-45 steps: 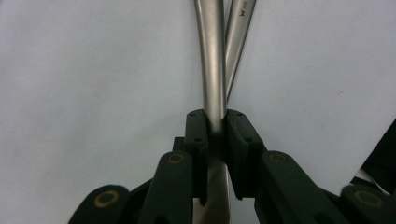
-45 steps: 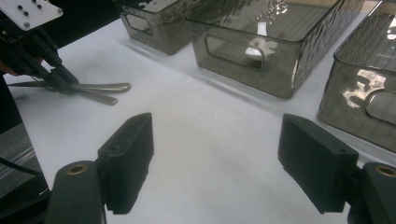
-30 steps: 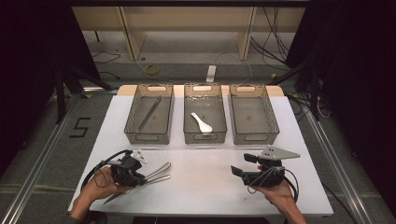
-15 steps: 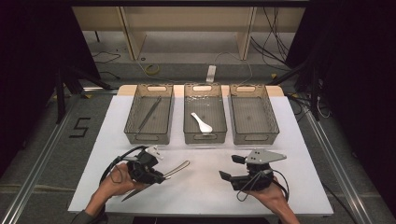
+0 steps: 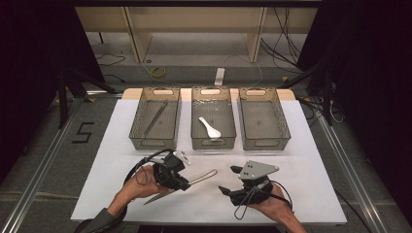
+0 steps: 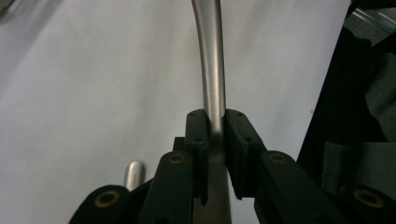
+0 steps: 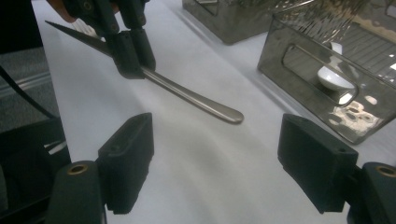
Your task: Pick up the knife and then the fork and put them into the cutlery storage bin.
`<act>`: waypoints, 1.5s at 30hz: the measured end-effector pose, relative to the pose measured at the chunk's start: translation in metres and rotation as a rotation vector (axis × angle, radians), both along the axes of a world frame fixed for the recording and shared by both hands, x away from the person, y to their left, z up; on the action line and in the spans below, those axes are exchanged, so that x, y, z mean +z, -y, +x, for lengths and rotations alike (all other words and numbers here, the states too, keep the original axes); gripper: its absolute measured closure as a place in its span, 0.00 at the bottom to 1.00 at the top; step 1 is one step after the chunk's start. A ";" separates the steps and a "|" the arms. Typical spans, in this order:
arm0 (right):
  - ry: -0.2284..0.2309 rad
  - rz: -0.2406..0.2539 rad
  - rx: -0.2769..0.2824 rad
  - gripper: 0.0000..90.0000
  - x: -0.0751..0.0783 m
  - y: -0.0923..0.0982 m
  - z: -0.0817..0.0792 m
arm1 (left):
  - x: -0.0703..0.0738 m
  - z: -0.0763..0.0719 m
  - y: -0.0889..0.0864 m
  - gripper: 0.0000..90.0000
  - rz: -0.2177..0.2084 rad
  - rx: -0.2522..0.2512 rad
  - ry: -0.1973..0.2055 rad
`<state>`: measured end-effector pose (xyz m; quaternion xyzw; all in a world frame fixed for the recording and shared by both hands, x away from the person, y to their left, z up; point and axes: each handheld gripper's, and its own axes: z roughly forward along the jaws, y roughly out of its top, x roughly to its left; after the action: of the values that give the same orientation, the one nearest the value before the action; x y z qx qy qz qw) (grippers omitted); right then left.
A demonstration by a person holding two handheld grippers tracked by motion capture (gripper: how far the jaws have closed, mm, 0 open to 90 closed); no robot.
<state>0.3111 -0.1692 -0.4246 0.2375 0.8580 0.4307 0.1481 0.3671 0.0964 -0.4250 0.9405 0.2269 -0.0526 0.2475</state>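
Knife (image 6: pixel 212 70): handle end cut off by top edge in left gripper view; blade hidden behind the jaws.

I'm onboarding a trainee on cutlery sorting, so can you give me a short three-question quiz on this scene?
1. True or false: the left tool is shut on a metal knife.
2. What lies in the middle bin? A) a fork B) a white spoon C) nothing
3. Describe the jaws of the right tool and what is between them.

Key:
1. True. The left gripper view shows both pads pressed against the knife's handle.
2. B.
3. They stand wide apart with nothing between them. The knife's handle end lies ahead of them, off the white table.
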 end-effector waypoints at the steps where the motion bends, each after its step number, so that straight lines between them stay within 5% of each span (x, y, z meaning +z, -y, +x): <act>1: 0.002 -0.010 0.009 0.31 -0.001 -0.002 0.000 | -0.001 -0.001 0.002 0.88 -0.004 -0.005 -0.004; 14: 0.004 -0.092 0.094 0.32 -0.011 -0.027 -0.001 | 0.005 -0.004 0.020 0.88 -0.019 -0.063 -0.023; 27: 0.076 -0.215 0.146 0.38 -0.021 -0.039 -0.007 | 0.004 -0.009 0.027 0.88 -0.019 -0.101 -0.071; 45: 0.174 -0.319 0.235 0.66 -0.031 -0.052 -0.013 | 0.004 -0.015 0.034 0.88 -0.002 -0.128 -0.094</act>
<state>0.2978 -0.1171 -0.4559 0.0714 0.9209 0.3229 0.2062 0.3516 0.0620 -0.4212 0.9493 0.1778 -0.1125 0.2337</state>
